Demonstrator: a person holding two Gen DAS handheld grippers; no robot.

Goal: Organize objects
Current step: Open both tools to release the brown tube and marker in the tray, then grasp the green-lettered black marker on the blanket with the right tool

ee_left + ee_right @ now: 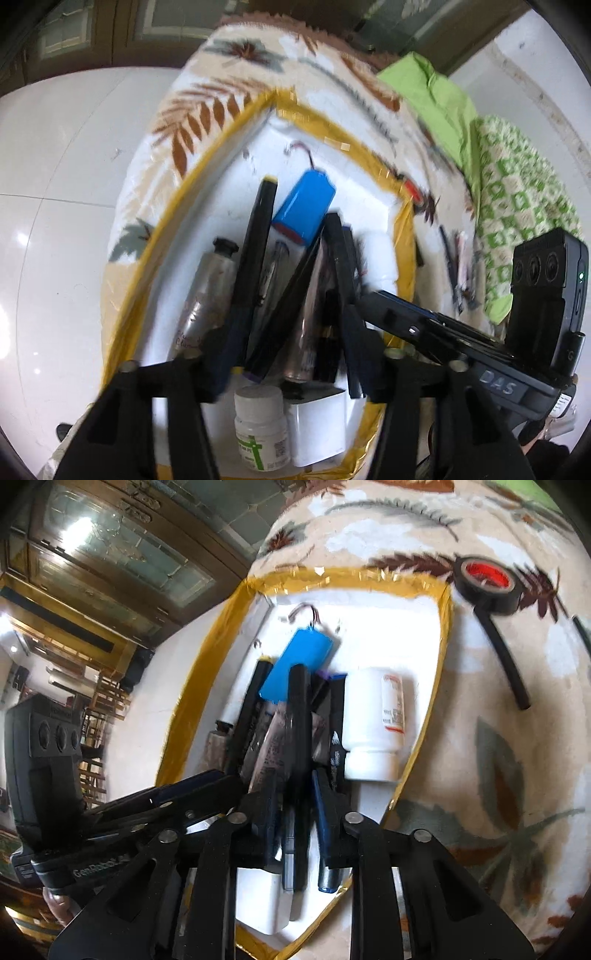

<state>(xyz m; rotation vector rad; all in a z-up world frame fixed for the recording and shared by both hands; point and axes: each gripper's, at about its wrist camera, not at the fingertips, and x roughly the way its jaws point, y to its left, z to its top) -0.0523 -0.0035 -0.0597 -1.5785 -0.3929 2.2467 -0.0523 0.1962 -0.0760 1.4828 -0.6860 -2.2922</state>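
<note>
Both grippers hung over the white box [207,206] with its yellow taped rim, where the pens and tubes already lay heaped. The left gripper [291,363] had its fingers spread wide, nothing pinched, the pile directly beyond and between them. The right gripper [295,805] stood partly parted around a black pen [300,738] and a blue pen [325,834]; blur hid whether its pads still pressed on either.

The step looked like dropping pens into the box. Done well, that meant letting them settle lengthways along the heap and lifting straight out, clear of the blue battery [295,664] and the white bottle [373,723] just right of the fingers.

The box sat on a leaf-patterned blanket [480,701]; a tape roll [487,579] lay beyond the right fingers, on white floor tiles [66,184] by wooden doors.
</note>
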